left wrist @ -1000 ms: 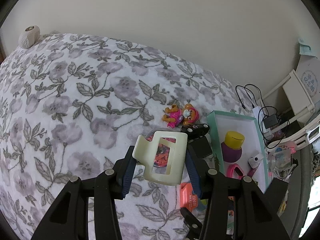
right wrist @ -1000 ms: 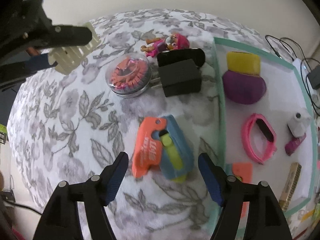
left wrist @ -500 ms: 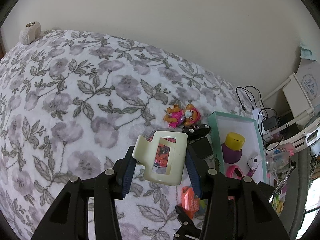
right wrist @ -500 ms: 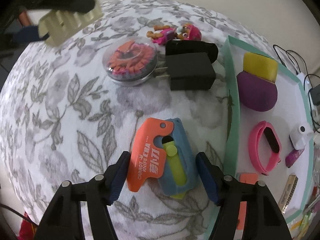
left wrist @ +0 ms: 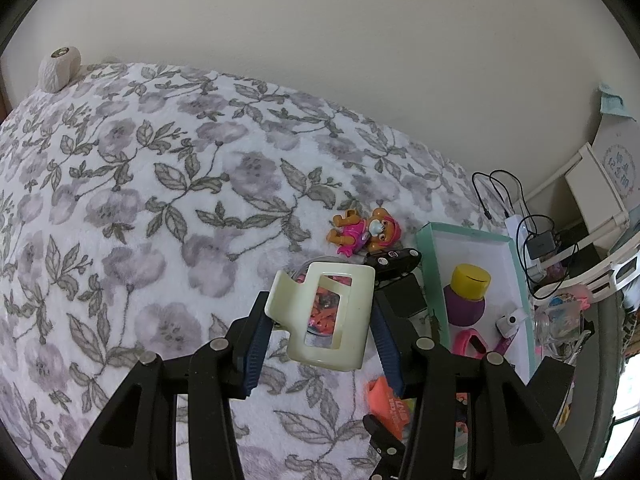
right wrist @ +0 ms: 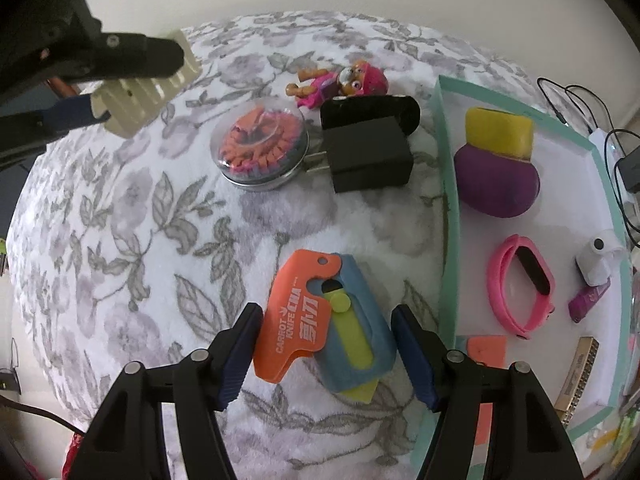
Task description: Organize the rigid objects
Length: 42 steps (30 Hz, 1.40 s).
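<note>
My left gripper (left wrist: 320,336) is shut on a cream plastic hair claw clip (left wrist: 326,316) and holds it above the floral blanket; the clip also shows in the right wrist view (right wrist: 144,92). My right gripper (right wrist: 326,344) is open, its jaws on either side of an orange, blue and green carrot knife toy (right wrist: 324,324) that lies on the blanket. A teal-rimmed white tray (right wrist: 448,184) at the right holds a purple and yellow bottle (right wrist: 496,168), a pink wristband (right wrist: 520,280) and small items.
On the blanket lie a round clear tin of orange and pink pieces (right wrist: 260,148), a black charger plug (right wrist: 368,156), a black key fob (right wrist: 372,108) and a pink dog figure (right wrist: 340,80). Cables and a white shelf (left wrist: 592,200) stand at the right. A wall runs behind.
My right gripper has moved forward and down so its open jaws now flank the carrot knife toy. My left gripper keeps hold of the clip and has shifted only slightly.
</note>
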Each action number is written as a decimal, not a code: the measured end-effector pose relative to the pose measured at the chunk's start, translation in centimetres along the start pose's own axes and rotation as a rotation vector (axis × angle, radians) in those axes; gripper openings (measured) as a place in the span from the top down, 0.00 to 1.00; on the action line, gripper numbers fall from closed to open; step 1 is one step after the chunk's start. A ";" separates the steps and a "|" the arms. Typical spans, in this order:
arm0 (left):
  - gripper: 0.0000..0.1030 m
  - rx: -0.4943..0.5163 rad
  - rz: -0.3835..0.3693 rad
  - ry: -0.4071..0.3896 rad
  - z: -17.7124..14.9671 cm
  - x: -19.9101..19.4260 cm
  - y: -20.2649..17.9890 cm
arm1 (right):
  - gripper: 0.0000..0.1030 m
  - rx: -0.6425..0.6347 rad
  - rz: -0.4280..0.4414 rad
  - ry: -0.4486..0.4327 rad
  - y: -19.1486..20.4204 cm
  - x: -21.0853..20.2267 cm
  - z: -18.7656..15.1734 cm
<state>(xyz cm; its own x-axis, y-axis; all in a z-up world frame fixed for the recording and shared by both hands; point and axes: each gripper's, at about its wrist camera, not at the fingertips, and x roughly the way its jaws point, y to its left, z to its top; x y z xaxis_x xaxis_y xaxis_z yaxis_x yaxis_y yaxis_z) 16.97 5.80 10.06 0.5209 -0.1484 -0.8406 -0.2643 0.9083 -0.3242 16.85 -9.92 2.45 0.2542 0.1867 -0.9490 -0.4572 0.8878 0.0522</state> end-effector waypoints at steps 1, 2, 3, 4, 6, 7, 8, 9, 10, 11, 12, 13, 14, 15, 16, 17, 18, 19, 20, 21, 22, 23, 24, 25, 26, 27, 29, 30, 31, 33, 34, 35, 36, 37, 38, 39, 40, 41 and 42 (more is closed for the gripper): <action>0.51 0.003 0.001 0.001 0.0 0.0 -0.1 | 0.33 -0.011 -0.005 0.010 0.1 0.3 -0.1; 0.51 0.004 0.003 0.001 0.0 0.1 -0.1 | 0.33 -0.024 -0.018 0.014 0.4 0.5 -0.3; 0.51 0.006 0.005 0.001 0.0 0.1 -0.1 | 0.33 -0.042 -0.037 0.028 0.6 0.9 -0.4; 0.51 0.008 0.006 0.000 0.0 0.1 -0.2 | 0.33 -0.059 -0.057 0.041 0.9 1.4 -0.5; 0.51 0.010 0.007 0.000 0.0 0.0 -0.2 | 0.33 -0.084 -0.086 0.037 1.6 1.7 -0.6; 0.51 0.011 0.008 0.000 0.0 0.0 -0.2 | 0.33 -0.098 -0.101 0.036 1.8 1.7 -0.5; 0.51 0.012 0.009 0.000 0.0 0.1 -0.2 | 0.33 -0.113 -0.115 0.032 2.1 1.7 -0.6; 0.51 0.012 0.010 0.000 -0.1 0.0 -0.2 | 0.33 -0.119 -0.121 0.025 2.3 1.6 -0.7; 0.51 0.011 0.010 0.001 -0.1 0.1 -0.2 | 0.33 -0.112 -0.115 0.023 2.1 1.6 -0.8; 0.51 0.010 0.009 0.001 -0.1 0.0 -0.2 | 0.33 -0.096 -0.106 0.026 2.0 1.6 -0.9; 0.51 0.011 0.008 0.000 -0.1 0.0 -0.2 | 0.33 -0.068 -0.089 0.031 1.6 1.6 -0.8; 0.51 0.011 0.007 -0.001 -0.1 0.0 -0.2 | 0.33 -0.064 -0.087 0.033 1.9 1.6 -1.1; 0.51 0.012 0.007 -0.002 -0.1 -0.1 -0.1 | 0.33 -0.067 -0.089 0.033 1.9 1.6 -1.2; 0.51 0.012 0.007 -0.003 -0.1 -0.1 -0.1 | 0.33 -0.067 -0.084 0.031 1.9 1.3 -1.2; 0.51 0.011 0.007 -0.002 -0.1 0.0 -0.1 | 0.33 -0.060 -0.061 0.029 1.8 1.1 -1.2; 0.51 0.012 0.006 0.000 -0.1 0.0 -0.1 | 0.33 -0.053 -0.042 0.025 1.7 0.6 -1.2; 0.51 0.014 0.006 0.001 -0.1 0.0 -0.2 | 0.33 -0.047 -0.029 0.016 1.5 0.3 -1.1; 0.51 0.016 0.007 0.001 -0.1 0.0 -0.2 | 0.33 -0.043 -0.023 0.013 1.4 0.0 -1.1; 0.51 0.016 0.008 0.000 -0.1 0.0 -0.2 | 0.33 -0.039 -0.020 0.008 1.5 -0.3 -0.9; 0.51 0.016 0.008 -0.001 -0.1 0.0 -0.2 | 0.33 -0.031 -0.010 0.001 1.3 -0.5 -0.8; 0.51 0.016 0.007 -0.002 -0.1 -0.1 -0.2 | 0.33 -0.020 0.003 -0.005 1.0 -1.0 -0.7; 0.51 0.018 0.008 -0.004 -0.1 -0.1 -0.2 | 0.33 -0.014 0.007 -0.010 0.8 -1.4 -0.7; 0.51 0.020 0.010 -0.005 -0.1 -0.2 -0.3 | 0.33 -0.004 0.011 -0.019 0.5 -1.8 -0.6; 0.51 0.022 0.011 -0.007 -0.1 -0.2 -0.4 | 0.33 0.007 0.021 -0.027 0.0 -2.2 -0.2; 0.51 0.023 0.011 -0.008 -0.1 -0.3 -0.4 | 0.33 0.017 0.030 -0.038 -0.6 -2.8 -0.2; 0.51 0.027 0.009 -0.010 -0.1 -0.3 -0.5 | 0.33 0.023 0.033 -0.048 -0.9 -3.1 0.1; 0.51 0.037 0.008 -0.012 -0.1 -0.3 -0.9 | 0.33 0.038 0.029 -0.083 -1.8 -4.3 0.6; 0.51 0.045 0.008 -0.012 -0.1 -0.3 -1.2 | 0.33 0.052 0.025 -0.109 -2.6 -5.2 0.8; 0.51 0.054 0.008 -0.013 -0.1 -0.2 -1.6 | 0.33 0.061 0.020 -0.122 -3.1 -5.6 0.9; 0.51 0.074 0.004 -0.015 -0.1 0.0 -2.4 | 0.33 0.076 -0.009 -0.146 -4.4 -6.5 1.0; 0.51 0.080 -0.001 -0.017 -0.1 0.0 -2.8 | 0.33 0.090 -0.024 -0.155 -5.5 -6.7 1.0; 0.51 0.086 -0.009 -0.019 -0.1 0.2 -3.3 | 0.33 0.103 -0.033 -0.160 -6.4 -6.8 1.0; 0.51 0.091 -0.021 -0.019 -0.1 0.3 -3.8 | 0.33 0.117 -0.044 -0.164 -7.4 -7.3 0.9; 0.51 0.096 -0.030 -0.019 -0.1 0.4 -4.2 | 0.33 0.134 -0.058 -0.168 -8.7 -7.5 0.8; 0.51 0.106 -0.038 -0.020 -0.2 0.6 -4.8 | 0.33 0.142 -0.063 -0.169 -9.7 -8.2 0.7; 0.51 0.116 -0.041 -0.020 -0.3 0.7 -5.4 | 0.33 0.152 -0.073 -0.172 -10.6 -8.3 0.6; 0.51 0.135 -0.041 -0.020 -0.4 1.0 -6.3 | 0.33 0.163 -0.083 -0.176 -11.6 -8.4 0.5; 0.51 0.152 -0.041 -0.022 -0.6 1.2 -7.0 | 0.33 0.173 -0.088 -0.179 -12.3 -8.5 0.4; 0.51 0.163 -0.044 -0.023 -0.7 1.3 -7.6 | 0.33 0.186 -0.094 -0.185 -13.3 -8.7 0.3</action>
<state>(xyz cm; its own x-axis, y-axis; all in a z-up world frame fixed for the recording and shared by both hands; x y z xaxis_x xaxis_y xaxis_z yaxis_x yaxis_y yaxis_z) 19.13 -1.54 11.11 0.5478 -0.1820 -0.8166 -0.1066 0.9529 -0.2839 20.99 -23.24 10.16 0.4470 0.1581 -0.8805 -0.2644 0.9636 0.0388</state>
